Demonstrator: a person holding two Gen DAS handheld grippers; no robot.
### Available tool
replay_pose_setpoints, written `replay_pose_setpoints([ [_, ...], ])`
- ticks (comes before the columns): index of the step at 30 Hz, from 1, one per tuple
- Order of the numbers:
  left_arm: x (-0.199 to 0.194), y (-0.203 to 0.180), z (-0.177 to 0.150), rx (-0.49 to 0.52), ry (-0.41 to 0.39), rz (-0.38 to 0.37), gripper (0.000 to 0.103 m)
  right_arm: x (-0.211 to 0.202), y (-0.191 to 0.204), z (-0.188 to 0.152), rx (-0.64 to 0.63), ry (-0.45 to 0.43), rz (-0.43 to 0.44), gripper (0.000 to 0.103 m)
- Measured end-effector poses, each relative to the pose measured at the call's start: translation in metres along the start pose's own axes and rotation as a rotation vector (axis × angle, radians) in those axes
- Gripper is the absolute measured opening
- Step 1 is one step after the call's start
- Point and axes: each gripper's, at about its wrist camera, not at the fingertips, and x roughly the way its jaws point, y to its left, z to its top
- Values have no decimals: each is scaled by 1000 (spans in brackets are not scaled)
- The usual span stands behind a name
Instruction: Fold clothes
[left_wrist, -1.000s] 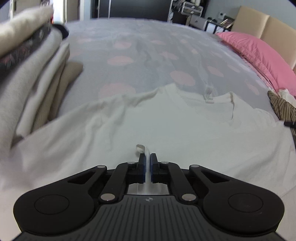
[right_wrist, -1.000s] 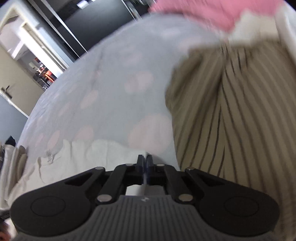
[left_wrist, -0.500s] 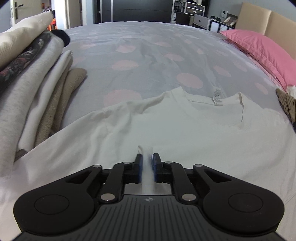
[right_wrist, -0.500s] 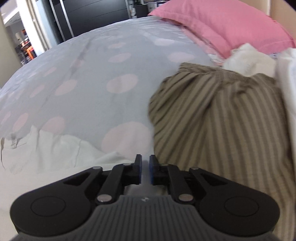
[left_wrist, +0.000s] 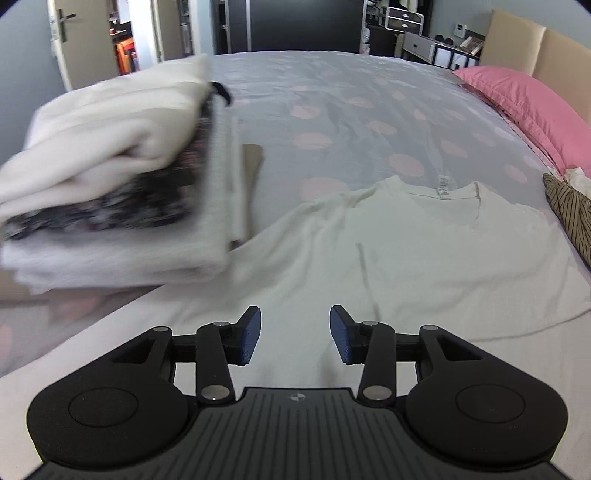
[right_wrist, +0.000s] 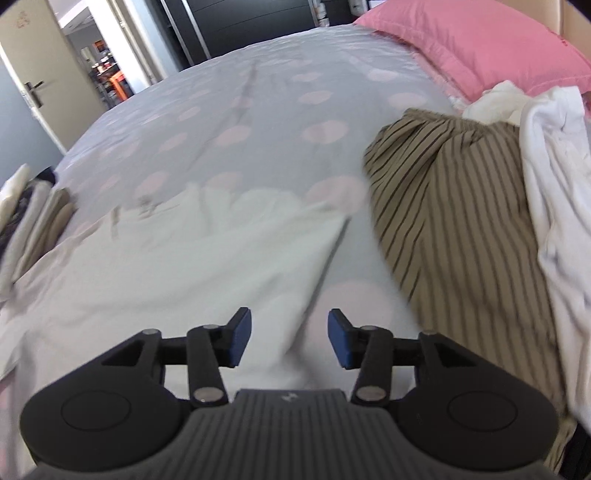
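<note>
Left hand-held gripper (left_wrist: 294, 334): black linkage, blue pads, jaws opening and standing apart over white cloth, nothing gripped between them.

Right hand-held gripper (right_wrist: 289, 339): same build, jaws opening, gap spanning the shirt's right edge and bare bedspread, nothing clamped.

White T-shirt (left_wrist: 388, 258): plain off-white, spread flat on the bed directly ahead of both grippers, neck end farthest from the cameras. Round collar with a small label (left_wrist: 444, 186) showing inside it. Light creasing; one thin crease runs from the mid-body toward the left gripper. Right side lies in soft ripples (right_wrist: 258, 206), blurred.

Folded stack (left_wrist: 110, 177): left of the shirt, touching or just overlapping its left sleeve area; cream, grey and tan layers with one dark patterned piece. Heavily blurred in the left view.

Striped garment (right_wrist: 454, 206): tan with dark stripes, crumpled, just right of the shirt, a strip of bedspread between them.

White bundle (right_wrist: 554, 177): crumpled, lying against the striped garment's far right.

Bedspread (left_wrist: 351, 96): grey with pink dots, beneath everything.

Pink pillow (left_wrist: 528, 110): far right, by the beige headboard (left_wrist: 535, 48).

View differences: left view alone shows the collar label clearly and the stack in full; right view alone shows the striped garment's extent and the white bundle. Stack appears there only as an edge (right_wrist: 33, 218).
</note>
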Motion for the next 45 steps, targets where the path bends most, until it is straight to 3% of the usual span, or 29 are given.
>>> replay_pose_setpoints([
  [13,-72,127,-63,-216,23,141,40,-49,76,-80,-59,129,70,70],
  [21,-98,201,-98,-387,6,222,40,-31,83,-116,-38,224,34,71],
  [27,-110,245,-118,-507,5,317,40,-24,80,-123,-39,243,6,71],
  [32,-100,272,-138,-599,65,404,40,-25,88,-121,-60,235,25,71],
  [37,-92,282,-150,-651,112,394,39,-24,95,-121,-81,232,42,71],
  [38,-92,282,-151,-663,112,392,37,-24,95,-121,-77,226,45,71],
  [42,-95,278,-147,-677,102,394,13,-27,95,-117,-53,205,54,71],
  [45,-102,269,-140,-659,69,405,5,-30,94,-113,-49,193,44,71],
])
